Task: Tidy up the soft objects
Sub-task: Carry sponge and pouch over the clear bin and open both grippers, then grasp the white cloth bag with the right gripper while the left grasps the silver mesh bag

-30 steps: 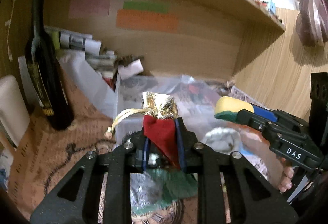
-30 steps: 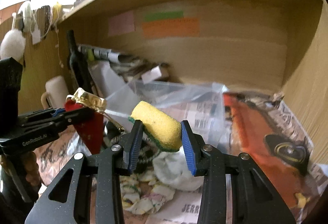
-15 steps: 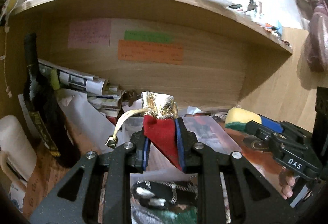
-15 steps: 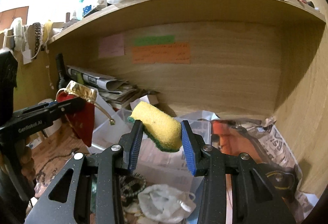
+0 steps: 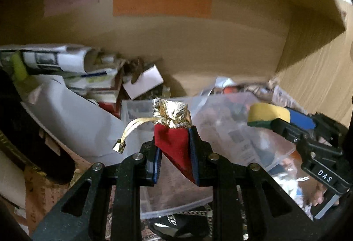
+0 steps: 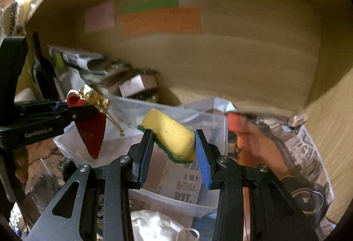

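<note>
My left gripper is shut on a red pouch with a gold drawstring top, held in the air over a clear plastic bin. The pouch also shows at the left of the right wrist view. My right gripper is shut on a yellow sponge with a green scrub side, above the same bin. In the left wrist view the sponge sits at the right, level with the pouch.
A wooden shelf nook with coloured paper notes on its back wall. Rolled papers and boxes are piled at back left, with a dark bottle. Newspaper lines the floor. A white cloth lies below the bin.
Both grippers have moved forward and tilted down toward the bin, still holding the pouch and the sponge. The top shelf has left the view.
</note>
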Demonstrator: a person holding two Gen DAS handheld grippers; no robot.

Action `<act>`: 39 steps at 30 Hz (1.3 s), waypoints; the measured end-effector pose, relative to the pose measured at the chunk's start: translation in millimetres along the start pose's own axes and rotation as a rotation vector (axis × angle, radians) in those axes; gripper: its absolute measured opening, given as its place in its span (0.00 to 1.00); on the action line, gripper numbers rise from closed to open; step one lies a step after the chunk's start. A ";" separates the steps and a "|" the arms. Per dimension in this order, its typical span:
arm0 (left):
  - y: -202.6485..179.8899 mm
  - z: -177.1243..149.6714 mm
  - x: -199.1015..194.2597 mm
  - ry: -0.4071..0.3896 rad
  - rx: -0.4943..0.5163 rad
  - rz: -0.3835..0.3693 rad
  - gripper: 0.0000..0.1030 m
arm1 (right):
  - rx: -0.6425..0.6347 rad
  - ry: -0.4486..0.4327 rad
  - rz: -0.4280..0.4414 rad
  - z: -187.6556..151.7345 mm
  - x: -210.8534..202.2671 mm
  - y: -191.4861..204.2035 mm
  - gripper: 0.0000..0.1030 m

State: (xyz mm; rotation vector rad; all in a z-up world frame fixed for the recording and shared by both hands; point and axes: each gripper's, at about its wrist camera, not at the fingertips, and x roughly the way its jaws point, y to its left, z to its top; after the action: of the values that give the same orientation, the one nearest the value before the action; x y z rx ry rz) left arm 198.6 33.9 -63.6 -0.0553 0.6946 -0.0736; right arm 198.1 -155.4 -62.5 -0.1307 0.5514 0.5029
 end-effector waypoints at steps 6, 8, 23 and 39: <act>-2.2 -3.0 25.5 0.075 0.032 0.009 0.22 | 0.005 0.094 0.003 -4.3 23.8 -6.3 0.34; -4.6 -4.3 32.1 0.096 0.044 0.010 0.22 | 0.004 0.115 0.008 -6.4 28.1 -5.9 0.34; -0.3 0.6 9.4 0.032 0.027 0.035 0.60 | 0.006 0.034 -0.002 -2.3 7.6 -2.6 0.68; 4.8 -31.2 -89.4 -0.187 0.024 0.074 0.96 | 0.023 -0.114 -0.022 -16.0 -70.1 -2.0 0.80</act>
State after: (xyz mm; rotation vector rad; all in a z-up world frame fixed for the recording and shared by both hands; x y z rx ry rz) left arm 110.3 45.6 -30.9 -0.0132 0.5079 -0.0057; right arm 140.1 -190.7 -38.8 -0.0858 0.4432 0.4798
